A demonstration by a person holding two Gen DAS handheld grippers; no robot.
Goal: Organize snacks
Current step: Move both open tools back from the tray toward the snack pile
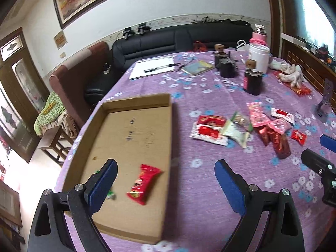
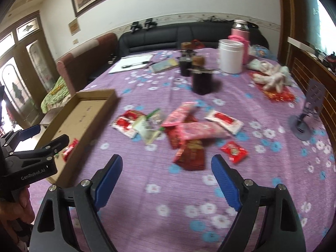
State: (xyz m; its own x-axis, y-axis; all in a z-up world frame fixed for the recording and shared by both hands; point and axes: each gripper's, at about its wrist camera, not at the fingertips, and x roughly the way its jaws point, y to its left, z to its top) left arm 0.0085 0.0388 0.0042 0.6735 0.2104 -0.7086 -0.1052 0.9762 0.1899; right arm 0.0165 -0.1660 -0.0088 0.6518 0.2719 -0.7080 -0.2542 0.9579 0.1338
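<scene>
Snack packets (image 2: 184,130) lie in a loose, overlapping heap near the middle of the purple flowered tablecloth (image 2: 189,199), well apart from the shallow cardboard tray (image 1: 134,109) at the table's edge. One red packet (image 1: 143,183) is already in the tray, and a scrap of green wrapper peeks out beside it, mostly hidden behind a finger.

The left gripper (image 1: 166,185) hangs over the tray's near corner with its blue pads spread wide and nothing between them. The right gripper (image 2: 167,180) is also wide open and empty, aimed at the near side of the heap, where a dark red foil packet (image 2: 190,157) lies closest to it and a small red sweet (image 2: 234,151) sits just to one side.

From where I stand, the heap itself is the trouble. The pink, red and white wrappers overlap, so closing on the foil packet could pinch a neighbour too, or drag the stack across the cloth. The wrappers look slick and flat; a shallow grip might slip off or bunch the tablecloth instead. The tray sits right at the table's edge with low walls, so a nudge from the left gripper could push it off, and a packet dropped from too high could skid out. The two dark jars (image 2: 200,79) and white canister (image 2: 231,55) beyond the pile could be knocked by an overreach.
</scene>
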